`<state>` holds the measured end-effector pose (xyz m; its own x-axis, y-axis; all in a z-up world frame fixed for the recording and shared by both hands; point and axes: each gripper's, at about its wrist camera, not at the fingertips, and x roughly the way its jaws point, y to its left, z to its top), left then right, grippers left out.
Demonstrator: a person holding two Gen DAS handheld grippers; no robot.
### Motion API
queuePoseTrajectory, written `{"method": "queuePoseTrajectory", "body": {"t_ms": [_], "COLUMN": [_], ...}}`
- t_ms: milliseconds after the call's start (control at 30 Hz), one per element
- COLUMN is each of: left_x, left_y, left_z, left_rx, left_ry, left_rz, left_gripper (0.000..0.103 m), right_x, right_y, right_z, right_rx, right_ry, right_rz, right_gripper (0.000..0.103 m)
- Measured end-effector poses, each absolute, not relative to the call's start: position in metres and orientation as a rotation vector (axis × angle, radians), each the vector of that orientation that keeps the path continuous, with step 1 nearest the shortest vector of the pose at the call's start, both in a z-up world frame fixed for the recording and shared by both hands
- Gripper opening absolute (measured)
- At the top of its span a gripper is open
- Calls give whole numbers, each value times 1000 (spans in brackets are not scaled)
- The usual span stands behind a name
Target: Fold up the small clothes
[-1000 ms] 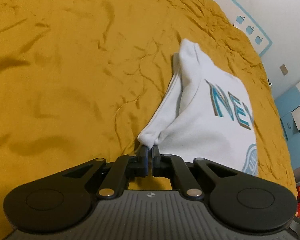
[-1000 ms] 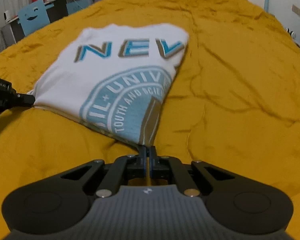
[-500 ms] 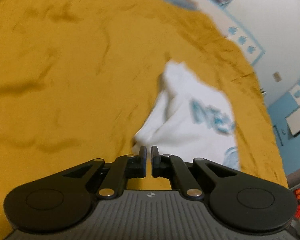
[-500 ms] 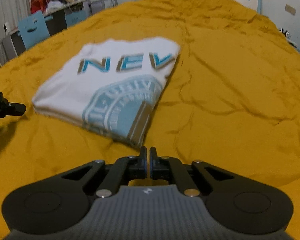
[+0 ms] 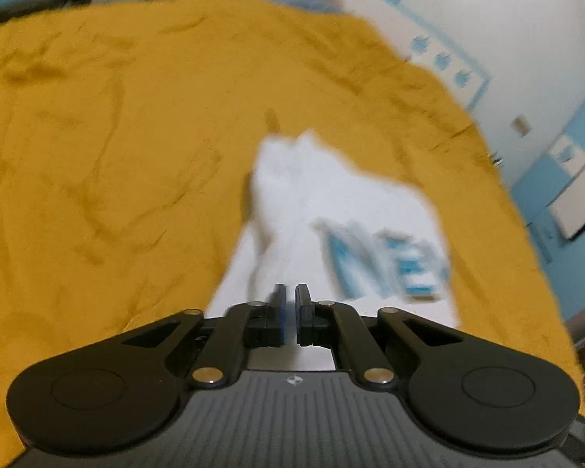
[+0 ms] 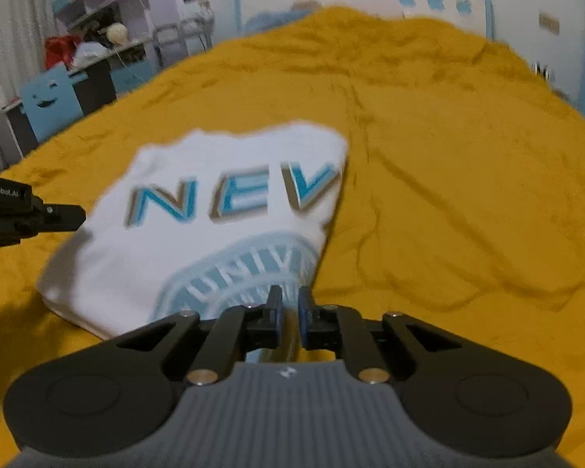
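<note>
White T-shirt, folded into a compact block, lies flat on the mustard-yellow bedspread that covers the bed. In the right wrist view it sits just ahead of the right tongs and off to their left, with the blue letters "NEV" on the half farther from the tongs and part of a round light-blue emblem with "UNIV" on the nearer half, running under the fingertips. The right tongs hover over the shirt's near right corner; their jaws have just been opening and now stand narrowly apart, with nothing pinched between them, only the cloth and bedspread seen through the slit.

The left tongs are drawn together to a thin gap and carry nothing. In their own view, which is blurred, the shirt spreads ahead of and to the right of the tips, its bunched folded edge farthest away. From the right wrist view the left tongs reach in from the left edge, their tip next to the shirt's left side; whether it touches the cloth cannot be told.

Beyond the far edge of the bed stand cluttered shelves and a blue-trimmed white wall.
</note>
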<state>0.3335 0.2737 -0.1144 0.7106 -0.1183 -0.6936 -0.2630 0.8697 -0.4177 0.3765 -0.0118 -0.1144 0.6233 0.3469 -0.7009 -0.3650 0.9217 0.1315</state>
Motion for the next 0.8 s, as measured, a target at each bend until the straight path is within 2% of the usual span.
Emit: {"method": "queuePoseTrajectory", "body": {"t_ms": [100,267,333,367,433,533,567,600,667,800], "left_x": [328,324,320,319,319,323,326,331,345,378], "left_y": [281,284,285,285,285,295,301,310,325,342], "left_z": [-138,-132,-123,-118,-106,-95,-93,-94,-97,-109], "left_rx": [-555,-583,-569,-553,-521,-525,-547,-589,-659,-718], "left_ry": [817,803,783,769,736,690,676,665,669,710], "left_rz": [83,80,71,63,55,52,53,55,56,19], "left_gripper": [6,6,6,8,22,47,63,75,79,80], "right_x": [376,382,385,386,389,397,401,404,412,439], "right_y": [-12,-8,-13,-16,-25,-39,-43,-46,-51,-58], "right_z": [-132,-139,-134,-132,-125,-118,-117,-115,-112,-116], "right_rx": [-25,-60,-39,-26,22,136,174,199,248,353], "right_ry": [811,822,827,828,834,852,862,873,880,915], "right_rz": [416,428,428,423,410,426,425,420,421,440], "right_gripper": [5,5,10,19,26,44,55,68,76,76]}}
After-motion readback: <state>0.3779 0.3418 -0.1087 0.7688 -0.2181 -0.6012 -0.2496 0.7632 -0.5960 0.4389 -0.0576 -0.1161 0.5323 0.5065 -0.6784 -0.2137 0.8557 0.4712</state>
